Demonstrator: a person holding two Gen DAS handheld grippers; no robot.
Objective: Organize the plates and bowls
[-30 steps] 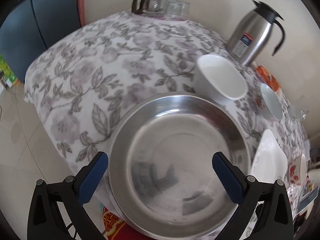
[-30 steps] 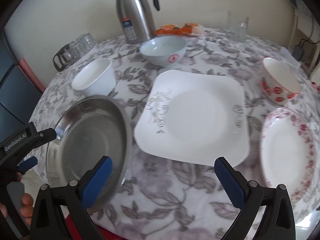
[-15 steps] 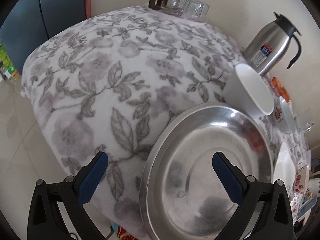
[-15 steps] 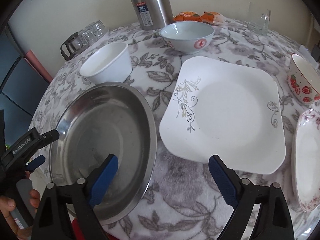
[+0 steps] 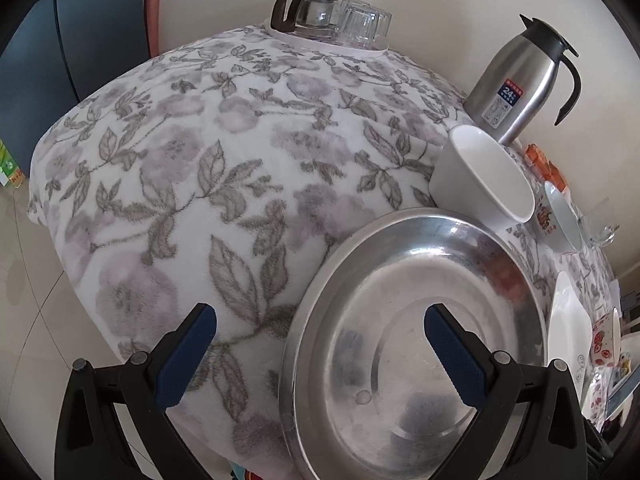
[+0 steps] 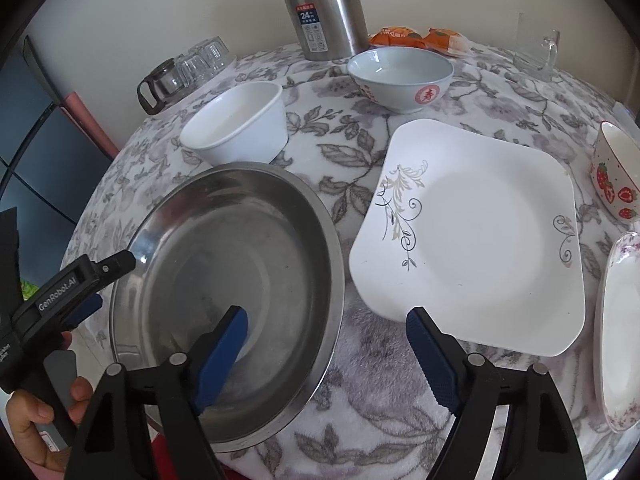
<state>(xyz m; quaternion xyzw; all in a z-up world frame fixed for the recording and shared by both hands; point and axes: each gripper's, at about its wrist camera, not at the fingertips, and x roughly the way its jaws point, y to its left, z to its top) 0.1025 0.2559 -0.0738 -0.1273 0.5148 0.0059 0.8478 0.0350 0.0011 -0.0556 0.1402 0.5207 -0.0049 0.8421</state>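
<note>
Soft, even daylight fills both views, bright enough without harshness. The steel basin (image 5: 416, 344) carries broad, hazy reflections and a smeared dark patch near its base; in the right wrist view its interior reads dimmer and grey. The white square plate (image 6: 476, 240) is nearly washed out at its centre. Shadows under the dishes are faint. Fisheye distortion bulges the tablecloth (image 5: 192, 184) and bends the edges into black corners; focus stays fairly sharp
</note>
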